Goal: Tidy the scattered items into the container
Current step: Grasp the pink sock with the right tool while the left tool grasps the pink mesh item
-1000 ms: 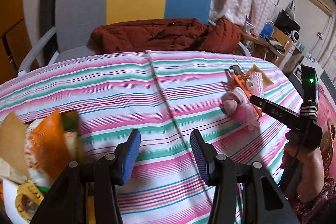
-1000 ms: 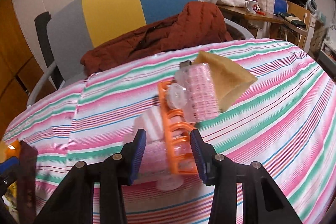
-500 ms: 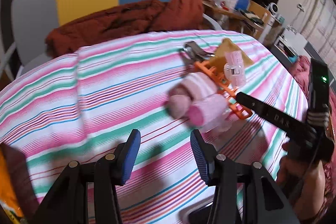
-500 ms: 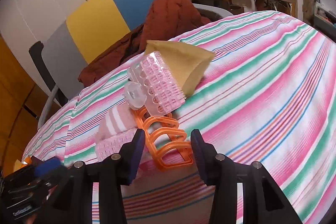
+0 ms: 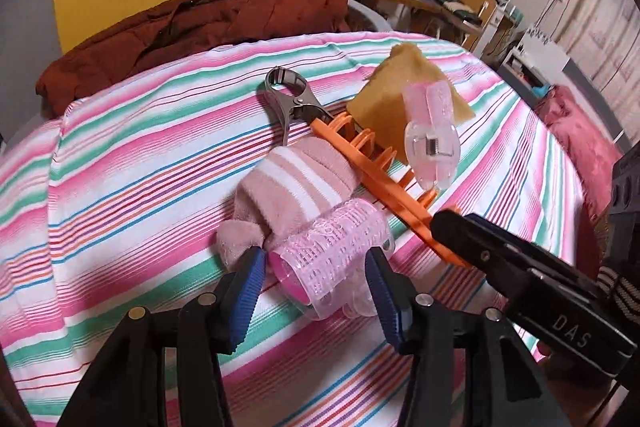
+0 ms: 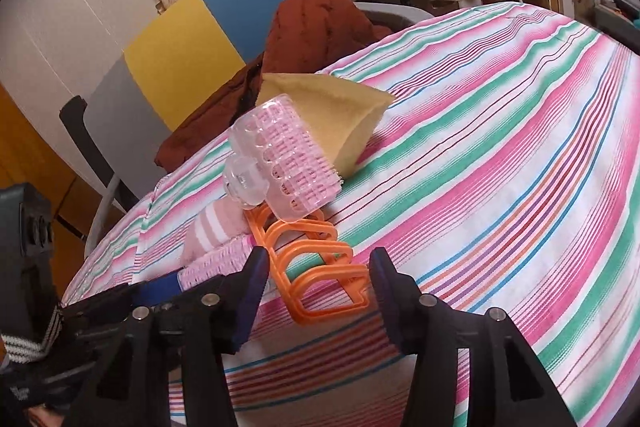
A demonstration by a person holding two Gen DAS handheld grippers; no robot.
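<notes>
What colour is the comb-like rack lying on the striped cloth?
Orange rack, clearest in the right wrist view.

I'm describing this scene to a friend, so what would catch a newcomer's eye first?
A heap of small items on the pink striped tablecloth: a pink hair roller between the open fingers of the left hand-held gripper, beside a rolled pink sock. The right hand-held gripper, also open, straddles an orange plastic rack; behind it lie another roller and a yellow sponge.
</notes>
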